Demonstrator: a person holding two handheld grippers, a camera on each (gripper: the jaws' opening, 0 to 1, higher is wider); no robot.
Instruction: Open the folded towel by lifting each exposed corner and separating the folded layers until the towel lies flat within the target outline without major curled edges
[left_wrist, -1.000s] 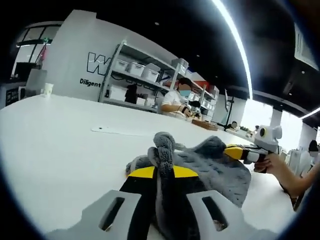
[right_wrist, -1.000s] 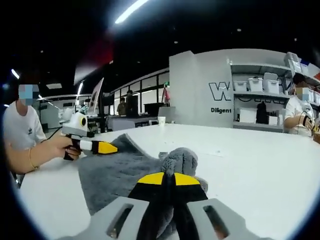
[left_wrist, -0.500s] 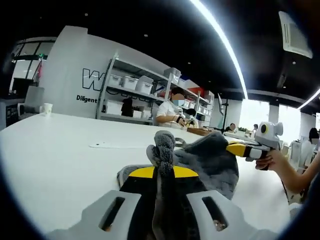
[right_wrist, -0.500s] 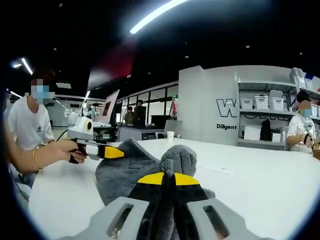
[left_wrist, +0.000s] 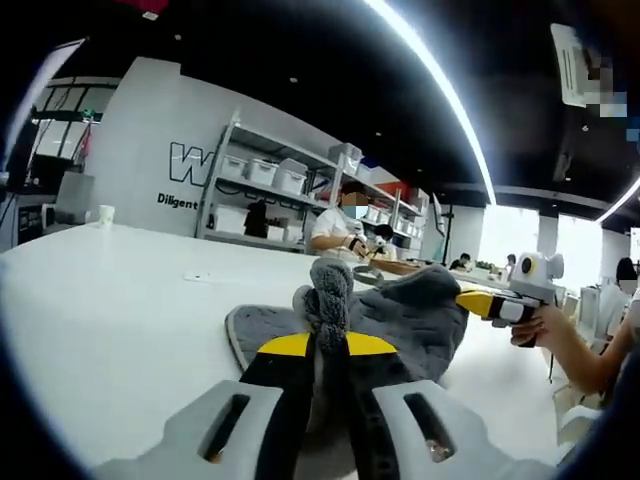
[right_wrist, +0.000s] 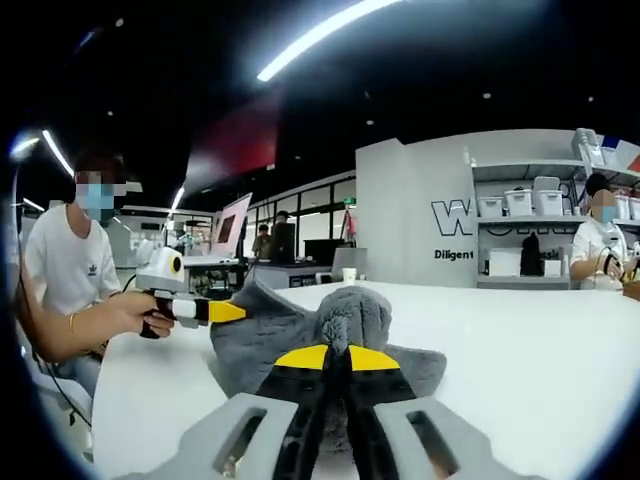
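A grey fluffy towel (left_wrist: 400, 320) hangs stretched between the two grippers above the white table (left_wrist: 110, 310). My left gripper (left_wrist: 326, 345) is shut on one bunched corner of it, which sticks up between the yellow-tipped jaws. In the left gripper view the right gripper (left_wrist: 470, 300) comes in from the right, held by a hand, pinching the towel's other corner. My right gripper (right_wrist: 345, 355) is shut on its own bunched corner of the towel (right_wrist: 270, 330). The left gripper (right_wrist: 225, 311) shows at the left of that view, clamped on the far corner.
Shelving with white bins (left_wrist: 265, 170) stands behind the table, and a seated person (left_wrist: 335, 225) works there. A paper cup (left_wrist: 105, 214) stands at the table's far left. A flat white sheet (left_wrist: 215, 277) lies on the table beyond the towel.
Both grippers have risen with the towel, which now hangs more lifted and spread between them; the views have tilted up toward the room.
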